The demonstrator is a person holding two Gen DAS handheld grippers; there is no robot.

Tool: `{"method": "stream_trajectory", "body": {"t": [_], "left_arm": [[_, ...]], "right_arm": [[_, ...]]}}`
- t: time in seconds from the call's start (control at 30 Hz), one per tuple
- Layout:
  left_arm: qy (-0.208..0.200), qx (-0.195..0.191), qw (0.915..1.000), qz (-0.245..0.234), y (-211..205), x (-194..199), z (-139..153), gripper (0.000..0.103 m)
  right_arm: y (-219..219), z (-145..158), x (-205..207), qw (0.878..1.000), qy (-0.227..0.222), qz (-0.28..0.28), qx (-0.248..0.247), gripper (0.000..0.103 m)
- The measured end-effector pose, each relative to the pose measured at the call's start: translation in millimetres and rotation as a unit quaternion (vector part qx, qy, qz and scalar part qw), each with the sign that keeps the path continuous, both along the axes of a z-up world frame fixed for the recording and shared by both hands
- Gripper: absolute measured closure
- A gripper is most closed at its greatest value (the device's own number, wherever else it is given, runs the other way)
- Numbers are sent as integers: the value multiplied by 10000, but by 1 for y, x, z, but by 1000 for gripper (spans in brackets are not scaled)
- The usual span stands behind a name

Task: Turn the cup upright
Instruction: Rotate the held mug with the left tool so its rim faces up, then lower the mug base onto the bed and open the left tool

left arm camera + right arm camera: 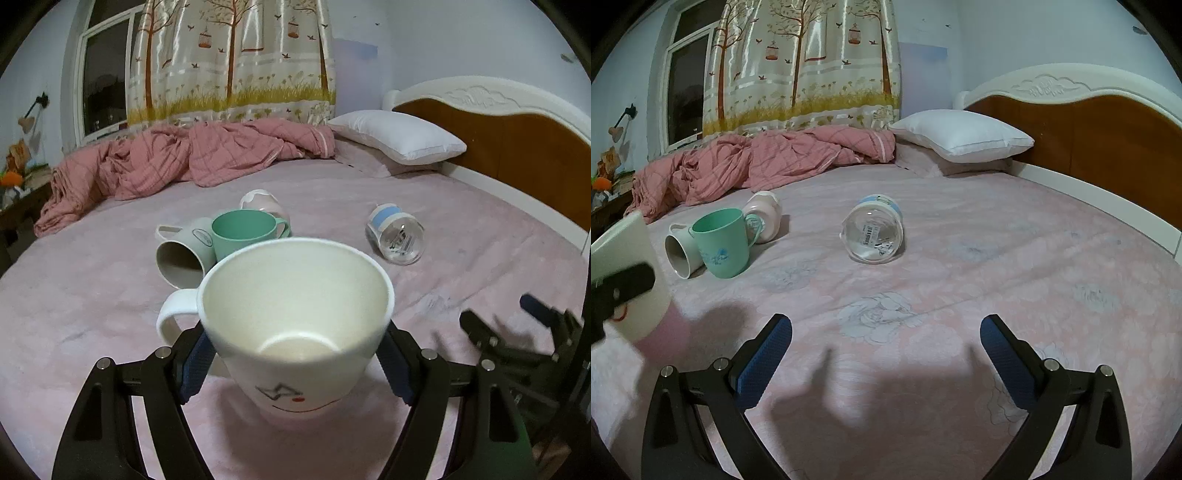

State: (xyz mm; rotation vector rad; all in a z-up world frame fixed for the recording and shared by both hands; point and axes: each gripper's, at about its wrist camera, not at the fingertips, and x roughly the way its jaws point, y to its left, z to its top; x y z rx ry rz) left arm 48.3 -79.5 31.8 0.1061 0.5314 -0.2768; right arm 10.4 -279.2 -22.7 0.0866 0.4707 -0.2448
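My left gripper (295, 365) is shut on a white mug (295, 314) with a small drawing on its side; the mug stands upright, mouth up, handle to the left, low over the pink bedsheet. The mug also shows at the left edge of the right wrist view (628, 273). My right gripper (886, 347) is open and empty above the sheet; it also appears at the right edge of the left wrist view (517, 325). A green cup (722, 243) stands upright. A grey mug (681, 254) lies on its side beside it. A clear glass cup (873, 234) with a blue band lies on its side.
A pink-and-white cup (764, 214) lies on its side behind the green cup. A crumpled pink quilt (757, 162) and a white pillow (960, 136) lie at the far side of the bed. A wooden headboard (1089, 140) runs along the right.
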Motion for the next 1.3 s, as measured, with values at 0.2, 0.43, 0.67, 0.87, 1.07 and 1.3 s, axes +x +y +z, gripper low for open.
{"method": "stream_trajectory", "body": {"t": [0.2,0.43,0.67,0.87,1.07,1.3], "left_arm": [[86,-394,9992,17,14,2,-8,26],[275,-1189,9924,-146,31,16,-22,26],[480,-1127,9921,-258,30,13,-30,7],[17,-618,9977,-266,27,-12,-21,0],[-769,-107,9970,51,42,-46,-11,0],[-1100,24,9918,651,76,-55,-16,0]], "right_arm": [[1,0,0,10000,10,-1,3,0],[0,0,0,10000,19,-6,12,0],[4,-3,1,10000,65,31,18,0],[7,-3,1,10000,55,41,29,0],[11,1,0,9999,49,113,-41,0],[30,12,-21,9968,-395,697,10,0]]}}
